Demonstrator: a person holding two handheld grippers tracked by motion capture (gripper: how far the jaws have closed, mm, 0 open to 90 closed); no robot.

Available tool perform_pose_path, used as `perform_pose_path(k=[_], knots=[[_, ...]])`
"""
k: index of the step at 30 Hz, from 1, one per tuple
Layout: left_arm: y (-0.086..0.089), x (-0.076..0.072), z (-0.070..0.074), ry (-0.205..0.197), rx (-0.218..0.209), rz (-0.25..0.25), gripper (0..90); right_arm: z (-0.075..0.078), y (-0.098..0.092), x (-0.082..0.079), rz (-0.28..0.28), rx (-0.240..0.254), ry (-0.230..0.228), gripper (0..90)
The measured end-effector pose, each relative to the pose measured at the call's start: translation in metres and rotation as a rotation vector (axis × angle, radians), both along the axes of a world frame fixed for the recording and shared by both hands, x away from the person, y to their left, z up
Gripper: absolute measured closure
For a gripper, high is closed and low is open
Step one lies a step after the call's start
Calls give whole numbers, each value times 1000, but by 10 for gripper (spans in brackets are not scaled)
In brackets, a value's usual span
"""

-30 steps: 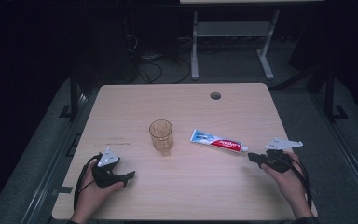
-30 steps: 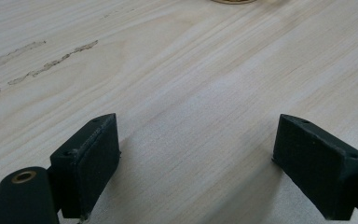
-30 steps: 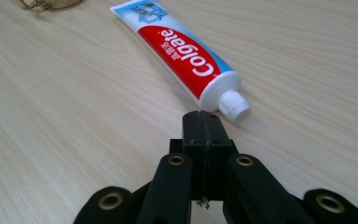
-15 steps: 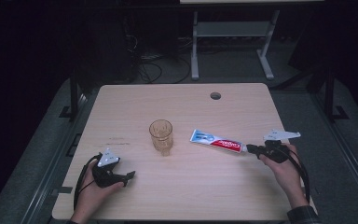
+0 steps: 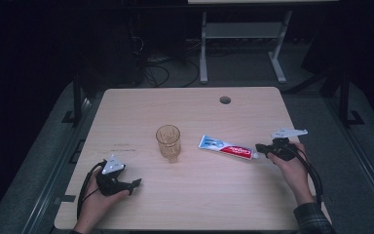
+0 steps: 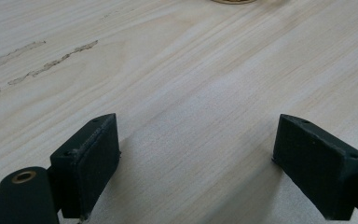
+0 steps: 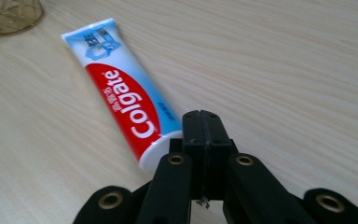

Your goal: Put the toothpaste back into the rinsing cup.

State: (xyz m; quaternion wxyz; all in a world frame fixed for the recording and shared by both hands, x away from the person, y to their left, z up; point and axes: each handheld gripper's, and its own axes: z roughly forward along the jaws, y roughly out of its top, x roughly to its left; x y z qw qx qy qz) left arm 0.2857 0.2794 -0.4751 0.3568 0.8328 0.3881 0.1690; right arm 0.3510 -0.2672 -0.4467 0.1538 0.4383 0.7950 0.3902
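A Colgate toothpaste tube (image 5: 225, 147) lies flat right of the table's middle, its cap end pointing right. My right gripper (image 5: 259, 146) sits at that cap end. In the right gripper view its jaws are pressed together (image 7: 200, 123) just beside the tube's white end (image 7: 154, 156), with nothing seen between them. An amber drinking glass (image 5: 168, 141) stands upright at the table's middle. My left gripper (image 5: 135, 184) rests near the front left, pointing right. Its jaws stand wide apart (image 6: 198, 158) over bare wood.
The light wooden table (image 5: 141, 107) has a round cable hole (image 5: 225, 100) near its back edge. Behind the table a white stand's legs (image 5: 238, 34) and loose cables (image 5: 160, 73) are on the dark floor.
My right gripper has moved forward and left, up to the tube's cap end. The left gripper, glass and tube have stayed put.
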Motion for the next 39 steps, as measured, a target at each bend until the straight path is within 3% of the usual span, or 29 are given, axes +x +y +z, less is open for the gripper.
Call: perform_pose_path(k=[10, 21, 39], knots=[[0, 0, 0, 0, 0, 0, 134, -15, 2, 15, -8, -14, 43, 895], [0, 0, 0, 0, 0, 0, 134, -15, 5, 10, 17, -27, 61, 895], [0, 0, 0, 0, -1, 0, 134, -14, 11, -10, 76, -54, 85, 896]])
